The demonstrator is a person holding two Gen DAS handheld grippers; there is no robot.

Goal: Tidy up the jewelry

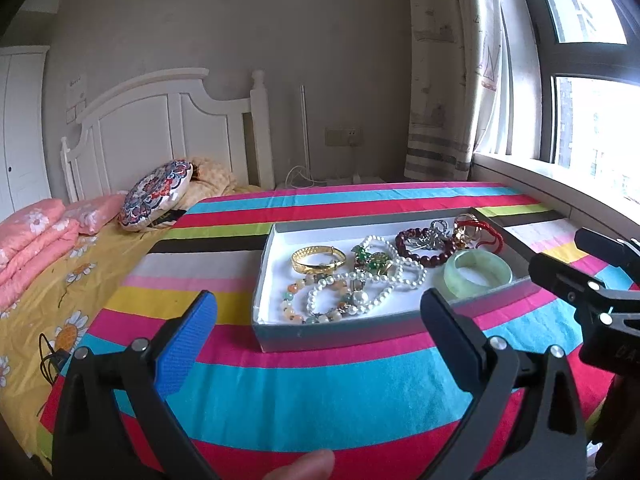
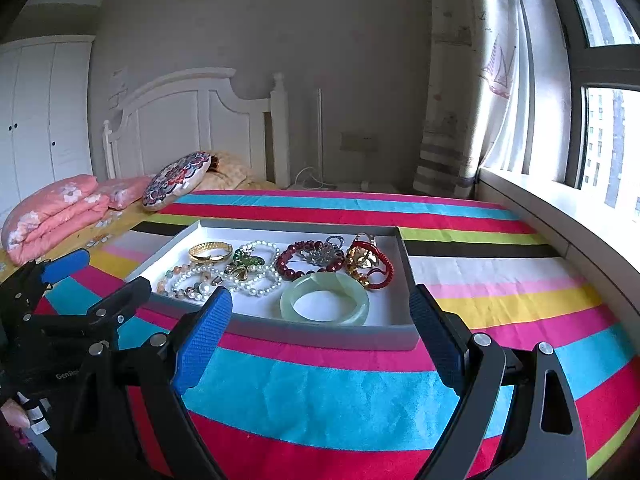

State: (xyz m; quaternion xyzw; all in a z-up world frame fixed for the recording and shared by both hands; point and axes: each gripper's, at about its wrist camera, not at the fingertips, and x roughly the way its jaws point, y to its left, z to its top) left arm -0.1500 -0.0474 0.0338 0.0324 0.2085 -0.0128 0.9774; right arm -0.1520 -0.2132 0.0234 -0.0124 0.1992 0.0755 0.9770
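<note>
A shallow grey box with a white floor [image 1: 276, 236] [image 2: 404, 240] lies on a striped cloth and holds a jumble of jewelry. Inside are a gold bangle [image 1: 318, 260] [image 2: 210, 251], white pearl strings [image 1: 376, 280] [image 2: 256, 280], a green brooch [image 1: 372, 259] [image 2: 247, 259], a dark red bead bracelet [image 1: 424, 248] [image 2: 304, 260], a pale jade bangle [image 1: 478, 278] [image 2: 325, 298] and a red cord with gold pieces [image 1: 480, 232] [image 2: 370, 264]. My left gripper [image 1: 320, 344] [image 2: 96, 276] hovers open before the box's near wall. My right gripper [image 2: 324, 340] [image 1: 576, 256] is open too, just short of the jade bangle's side.
The striped cloth [image 1: 320, 392] [image 2: 328, 392] covers the bed end. Pink folded quilts [image 1: 28, 240] [image 2: 56, 216] and a round patterned cushion [image 1: 156, 196] [image 2: 176, 180] lie toward the white headboard [image 1: 168, 128]. A window sill [image 2: 560, 216] runs along the right. A fingertip [image 1: 300, 468] shows at the bottom.
</note>
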